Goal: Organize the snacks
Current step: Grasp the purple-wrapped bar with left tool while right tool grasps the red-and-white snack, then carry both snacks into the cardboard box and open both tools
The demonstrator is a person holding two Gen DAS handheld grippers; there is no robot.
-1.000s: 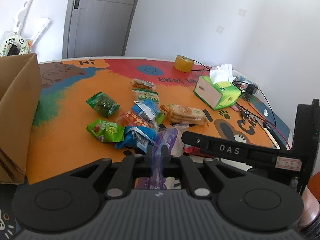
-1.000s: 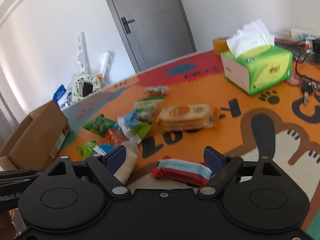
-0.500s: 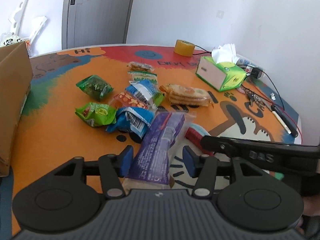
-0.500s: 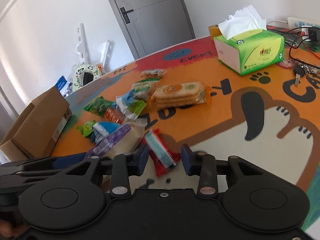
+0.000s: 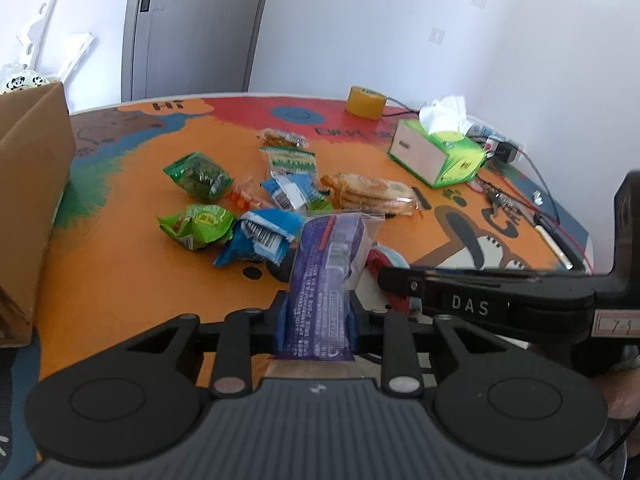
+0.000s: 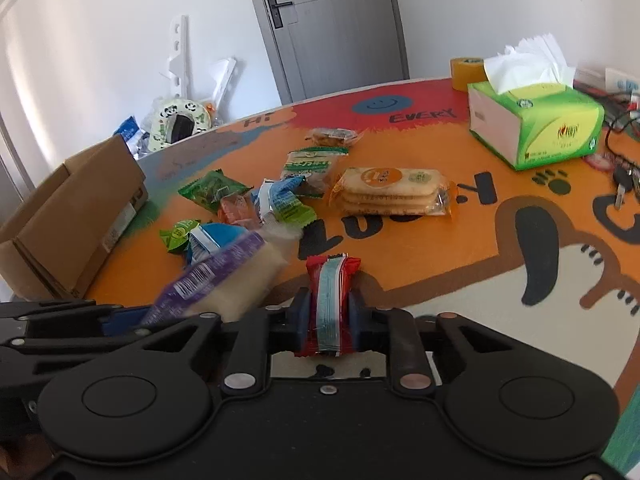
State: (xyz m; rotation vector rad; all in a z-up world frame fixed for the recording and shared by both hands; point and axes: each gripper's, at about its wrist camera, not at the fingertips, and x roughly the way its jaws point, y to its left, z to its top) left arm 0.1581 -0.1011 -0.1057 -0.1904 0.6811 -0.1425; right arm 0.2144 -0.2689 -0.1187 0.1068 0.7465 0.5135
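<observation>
A: In the left wrist view, what did the left claw (image 5: 316, 322) have?

B: It was clenched on the purple pack (image 5: 325, 280), pinched at its near end so the rest stuck out ahead of the fingers, over the table (image 5: 120, 272). I'd judge that end grip was chosen to carry it off flat. The other snacks (image 5: 240, 208) lay in a loose heap ahead of the claw, and the box (image 5: 32, 208) stood well off to its left.

A: Anything in the box?

B: Only its outer wall showed there, so I couldn't tell.

A: And the right wrist view?

B: The right claw (image 6: 329, 320) was clamped on the red pack (image 6: 330, 300), squeezed across its width, long axis pointing forward. The biscuits (image 6: 390, 196) sat ahead and a little right; the tissue box (image 6: 536, 128), with a tissue standing out of its top, was far ahead to the right. The cardboard box was far left, its inside hidden. Both packs looked ready to go there, I'd guess.
</observation>
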